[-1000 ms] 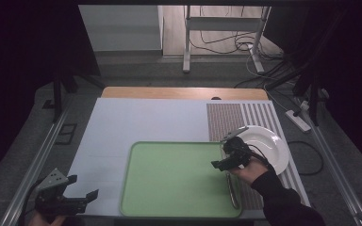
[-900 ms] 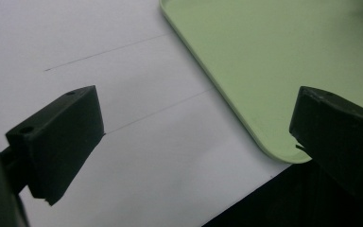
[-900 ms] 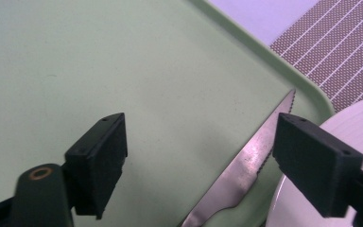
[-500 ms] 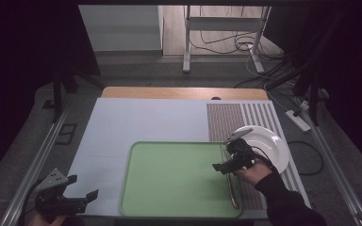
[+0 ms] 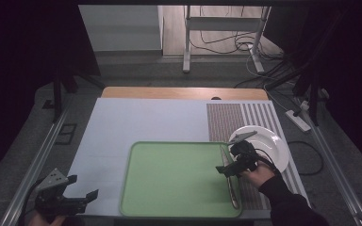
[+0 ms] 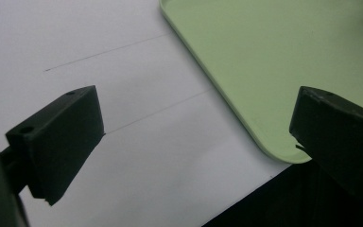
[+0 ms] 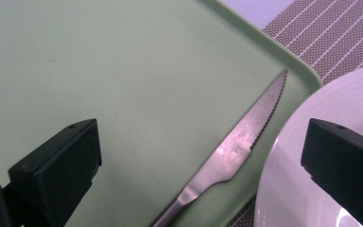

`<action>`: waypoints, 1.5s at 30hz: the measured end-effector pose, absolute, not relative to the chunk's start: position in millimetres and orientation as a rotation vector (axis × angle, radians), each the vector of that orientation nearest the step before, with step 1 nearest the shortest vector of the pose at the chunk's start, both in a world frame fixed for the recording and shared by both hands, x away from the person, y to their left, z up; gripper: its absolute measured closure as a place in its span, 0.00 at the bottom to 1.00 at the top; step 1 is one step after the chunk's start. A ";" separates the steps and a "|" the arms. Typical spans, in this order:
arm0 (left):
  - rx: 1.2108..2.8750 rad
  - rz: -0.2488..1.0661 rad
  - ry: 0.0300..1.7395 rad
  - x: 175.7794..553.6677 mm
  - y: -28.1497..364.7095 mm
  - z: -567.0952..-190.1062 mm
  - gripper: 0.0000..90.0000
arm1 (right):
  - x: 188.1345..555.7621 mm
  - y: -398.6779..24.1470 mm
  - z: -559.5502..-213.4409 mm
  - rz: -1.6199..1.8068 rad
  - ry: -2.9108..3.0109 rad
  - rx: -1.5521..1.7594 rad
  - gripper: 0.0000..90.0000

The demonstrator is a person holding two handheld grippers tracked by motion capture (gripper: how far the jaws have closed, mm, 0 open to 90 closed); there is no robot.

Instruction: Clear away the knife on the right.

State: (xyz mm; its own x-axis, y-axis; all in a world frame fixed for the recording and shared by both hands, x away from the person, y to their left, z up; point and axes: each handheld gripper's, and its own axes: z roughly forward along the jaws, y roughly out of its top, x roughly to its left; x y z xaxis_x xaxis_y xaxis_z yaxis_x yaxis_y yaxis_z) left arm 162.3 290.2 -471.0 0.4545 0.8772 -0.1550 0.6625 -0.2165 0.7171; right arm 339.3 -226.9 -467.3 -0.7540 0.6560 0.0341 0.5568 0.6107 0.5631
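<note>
A steel knife (image 7: pixel 236 146) with a serrated blade lies inside the green tray (image 7: pixel 123 71), along the tray's right rim. Just beyond that rim a white plate (image 7: pixel 307 170) rests on a striped placemat (image 7: pixel 331 38). My right gripper (image 7: pixel 203 161) hovers open above the knife, one jaw over the tray and the other over the plate. From above, the right gripper (image 5: pixel 231 162) sits between the knife (image 5: pixel 232 186) and the plate (image 5: pixel 264 146). My left gripper (image 5: pixel 81 187) is open and holds nothing at the near left corner, beside the tray (image 5: pixel 169 179).
A white mat (image 6: pixel 137 94) covers the left part of the table, with the tray's near-left corner (image 6: pixel 274 142) close to the table's front edge. Beyond the wooden far edge (image 5: pixel 184 92) stand a desk frame and cables on the floor.
My right gripper has drifted slightly to the right and nearer the front edge, staying open over the knife. The left gripper, tray, knife and plate have not moved.
</note>
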 end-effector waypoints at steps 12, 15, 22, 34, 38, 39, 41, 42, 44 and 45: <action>1.963 0.367 1.286 162.3 290.3 -470.9 0.04 | 333.4 -239.2 -463.0 0.900 2.614 1.067 0.00; 1.963 0.367 1.286 162.3 290.3 -471.0 0.04 | 330.4 -243.0 -461.1 0.909 2.605 1.064 0.00; 1.961 0.366 1.287 162.3 290.5 -471.0 0.04 | 322.4 -254.4 -456.8 0.937 2.569 1.075 0.00; 1.957 0.364 1.288 162.3 290.9 -471.1 0.04 | 304.0 -276.2 -451.7 0.978 2.509 1.131 0.00; 1.951 0.362 1.291 162.3 291.3 -471.1 0.04 | 298.3 -282.3 -451.9 0.973 2.501 1.152 0.00; 1.951 0.362 1.291 162.3 291.3 -471.1 0.04 | 296.8 -283.8 -451.8 0.974 2.499 1.156 0.00; 1.952 0.362 1.291 162.3 291.3 -471.1 0.04 | 293.7 -286.6 -451.8 0.969 2.490 1.166 0.00; 1.952 0.362 1.291 162.3 291.3 -471.1 0.04 | 292.3 -288.3 -451.8 0.966 2.487 1.172 0.00; 1.952 0.362 1.291 162.4 291.4 -471.2 0.04 | 289.5 -291.6 -452.3 0.966 2.483 1.187 0.00; 1.951 0.362 1.291 162.4 291.4 -471.2 0.04 | 288.0 -293.1 -452.5 0.965 2.479 1.195 0.00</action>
State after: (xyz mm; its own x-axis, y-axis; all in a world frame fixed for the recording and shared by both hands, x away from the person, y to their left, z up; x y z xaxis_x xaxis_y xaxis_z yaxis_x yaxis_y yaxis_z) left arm 162.4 291.4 -471.2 0.4497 0.8778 -0.1651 0.6641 -0.2050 0.7190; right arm 288.0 -293.1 -452.5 -0.6432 0.7618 0.0780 0.6139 0.4521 0.6471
